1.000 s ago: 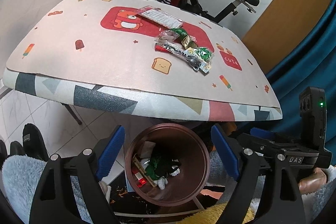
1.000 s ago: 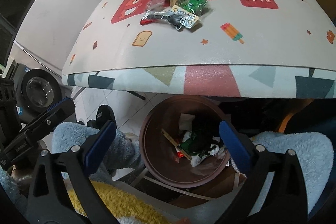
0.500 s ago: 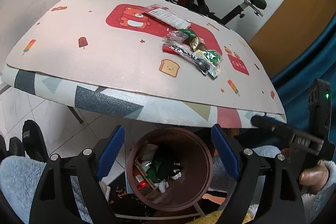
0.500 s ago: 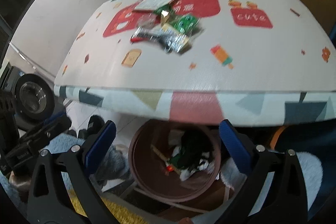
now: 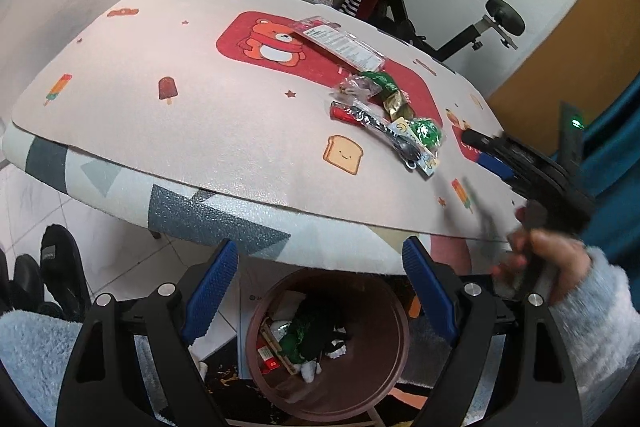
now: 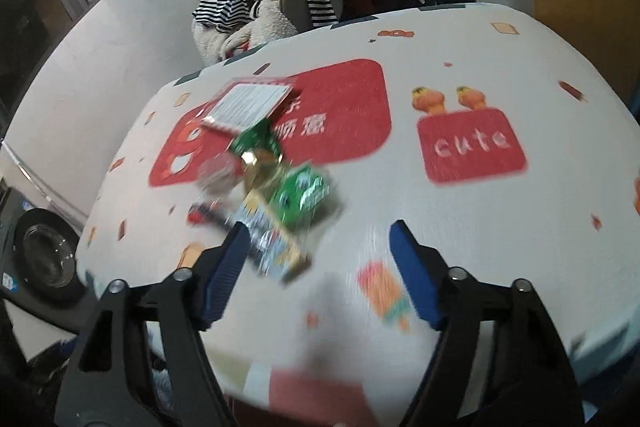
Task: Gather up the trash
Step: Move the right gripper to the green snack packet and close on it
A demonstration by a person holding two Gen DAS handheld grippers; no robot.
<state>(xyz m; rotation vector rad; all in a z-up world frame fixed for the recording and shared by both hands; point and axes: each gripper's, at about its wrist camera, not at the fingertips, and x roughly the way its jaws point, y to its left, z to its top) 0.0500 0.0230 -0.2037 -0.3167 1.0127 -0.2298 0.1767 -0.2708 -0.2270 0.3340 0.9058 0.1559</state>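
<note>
Closing with nothing yet between its jaws, the right tool (image 6: 316, 267) nears thin, crinkly, slippery wrappers (image 6: 276, 203) heaped mid-bench (image 6: 500, 227); pinching a flat outer edge looks best, left tool (image 5: 320, 291) spread empty.

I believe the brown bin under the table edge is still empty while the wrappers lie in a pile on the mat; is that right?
Not quite: the brown bin already holds trash, as the left wrist view shows. The wrappers do lie in a pile on the mat.
</note>
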